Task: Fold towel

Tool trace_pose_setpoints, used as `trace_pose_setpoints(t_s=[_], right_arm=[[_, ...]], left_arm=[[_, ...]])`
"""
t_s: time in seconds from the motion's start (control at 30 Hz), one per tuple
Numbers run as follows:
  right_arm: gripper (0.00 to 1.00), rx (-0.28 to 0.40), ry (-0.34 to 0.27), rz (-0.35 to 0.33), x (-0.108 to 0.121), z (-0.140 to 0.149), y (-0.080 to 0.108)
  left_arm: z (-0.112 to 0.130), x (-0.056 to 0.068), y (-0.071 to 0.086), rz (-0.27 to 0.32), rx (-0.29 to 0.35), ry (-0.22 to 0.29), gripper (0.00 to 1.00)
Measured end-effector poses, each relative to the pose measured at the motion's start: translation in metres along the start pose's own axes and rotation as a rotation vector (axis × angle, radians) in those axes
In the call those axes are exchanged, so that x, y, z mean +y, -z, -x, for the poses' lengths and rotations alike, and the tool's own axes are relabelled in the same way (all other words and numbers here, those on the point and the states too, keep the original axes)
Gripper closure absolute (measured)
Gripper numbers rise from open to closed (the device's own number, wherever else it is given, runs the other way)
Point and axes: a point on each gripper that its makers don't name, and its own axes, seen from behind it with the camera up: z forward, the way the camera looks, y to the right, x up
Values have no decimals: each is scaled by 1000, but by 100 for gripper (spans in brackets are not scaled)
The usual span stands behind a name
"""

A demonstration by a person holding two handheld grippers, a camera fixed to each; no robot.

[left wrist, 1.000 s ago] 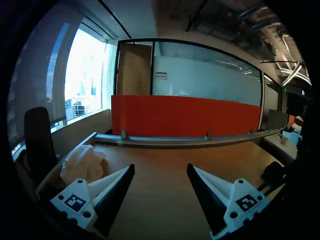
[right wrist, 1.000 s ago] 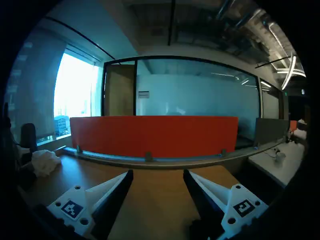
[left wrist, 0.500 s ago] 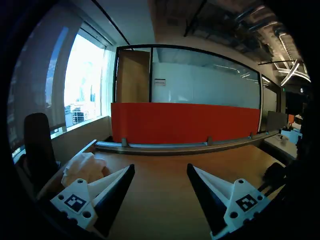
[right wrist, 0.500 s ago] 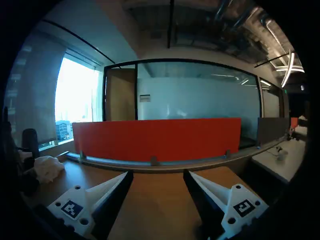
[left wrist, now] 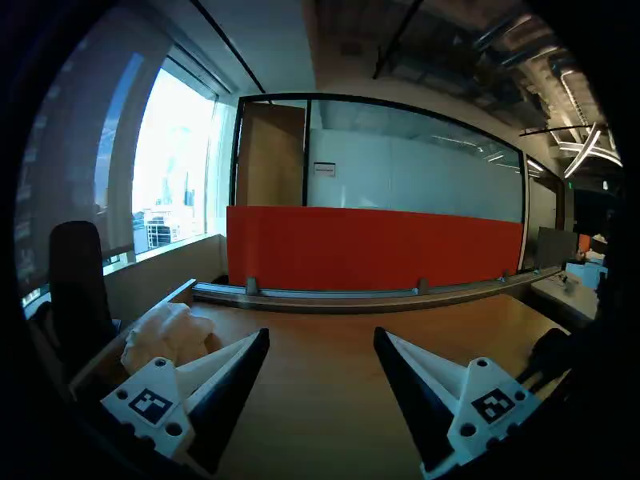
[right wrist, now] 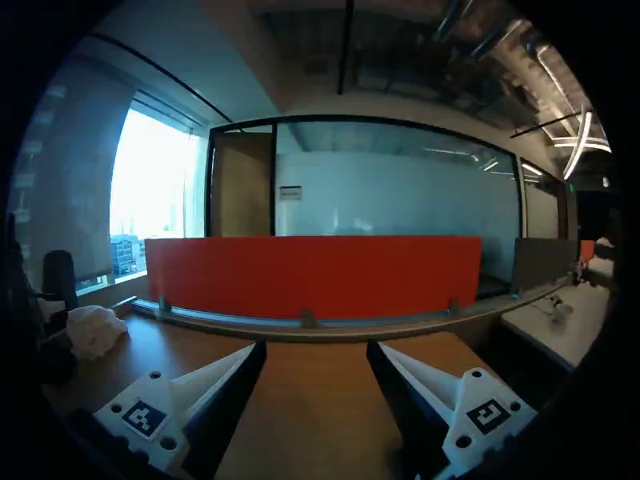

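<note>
The jaws of our left gripper [left wrist: 320,331] stand wide apart with nothing between them, and through the gap we see only the bare brown wood of the worktop [left wrist: 336,400]. Each white finger carries a square black-and-white marker near its base. The jaws of our right gripper [right wrist: 316,344] are spread just as wide and hold nothing, hanging over the same worktop [right wrist: 320,408]. The towel [left wrist: 170,334] lies crumpled in a pale heap on the left part of the worktop, just beyond our left gripper's left finger in the left gripper view. In the right gripper view the towel [right wrist: 94,330] sits farther off, near the left edge, well apart from those fingers. Neither gripper touches it. Along the far edge of the worktop runs a grey metal rail [left wrist: 360,298], and above it stands an orange divider [left wrist: 376,248], which spans most of the right gripper view too [right wrist: 320,276]. Behind the divider we see a glass wall [left wrist: 416,176] and a wooden door [left wrist: 268,156]. A bright window [left wrist: 172,192] fills the left side, with a dark chair [left wrist: 76,288] below it. A pale desk [right wrist: 560,320] lies to the far right.
</note>
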Motion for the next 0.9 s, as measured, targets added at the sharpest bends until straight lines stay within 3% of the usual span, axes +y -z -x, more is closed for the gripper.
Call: trace_pose_setpoints(t_s=[0.47,0.9], right_arm=[[3,8,1,6,-10,14,3],[2,27,11,-22,-32,26,-5]], left_arm=[[33,-12,-6,-15,52,-24,3],[85,-16,-15,-36,72,-135,3]])
